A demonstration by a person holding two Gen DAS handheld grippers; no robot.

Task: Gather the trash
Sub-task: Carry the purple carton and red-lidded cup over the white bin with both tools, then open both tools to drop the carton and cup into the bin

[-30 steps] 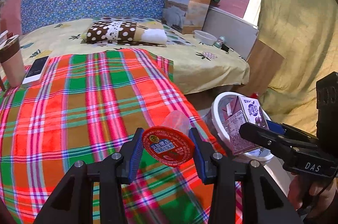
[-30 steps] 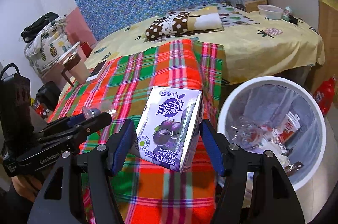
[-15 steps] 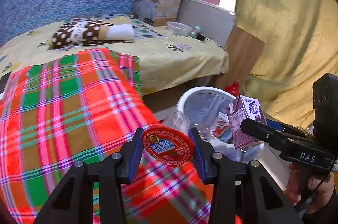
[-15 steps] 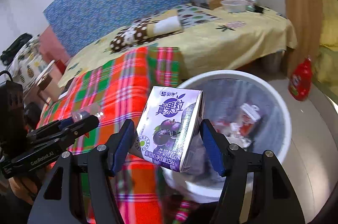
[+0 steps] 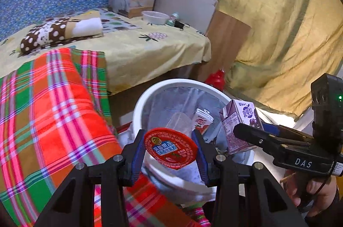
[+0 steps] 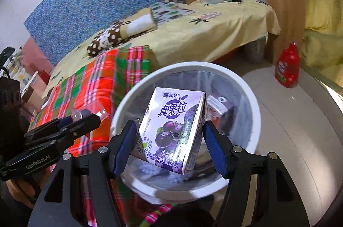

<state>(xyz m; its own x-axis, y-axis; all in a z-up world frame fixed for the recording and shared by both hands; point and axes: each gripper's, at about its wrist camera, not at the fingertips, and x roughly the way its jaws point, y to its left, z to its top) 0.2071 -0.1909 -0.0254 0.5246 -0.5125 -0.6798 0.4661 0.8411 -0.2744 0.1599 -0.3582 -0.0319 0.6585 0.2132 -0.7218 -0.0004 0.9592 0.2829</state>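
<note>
Left gripper point(image 5: 170, 148) pinching jelly cup point(image 5: 170, 147), right gripper point(image 6: 170, 146) pinching milk carton point(image 6: 174, 130) (both above white bin point(image 6: 255, 117)).

Left hand-held gripper point(image 5: 170, 149): we find both blue pads clamped on a red-lidded jelly cup point(image 5: 170, 147), fingers angled downward.
Right hand-held gripper point(image 6: 170, 146): we note its pads pressed on a purple milk carton point(image 6: 173, 130), pointing down.
Right hand point(image 5: 315, 192): wrapped round the grip.
Left hand point(image 6: 19, 190): only partly visible under its handle.
</note>
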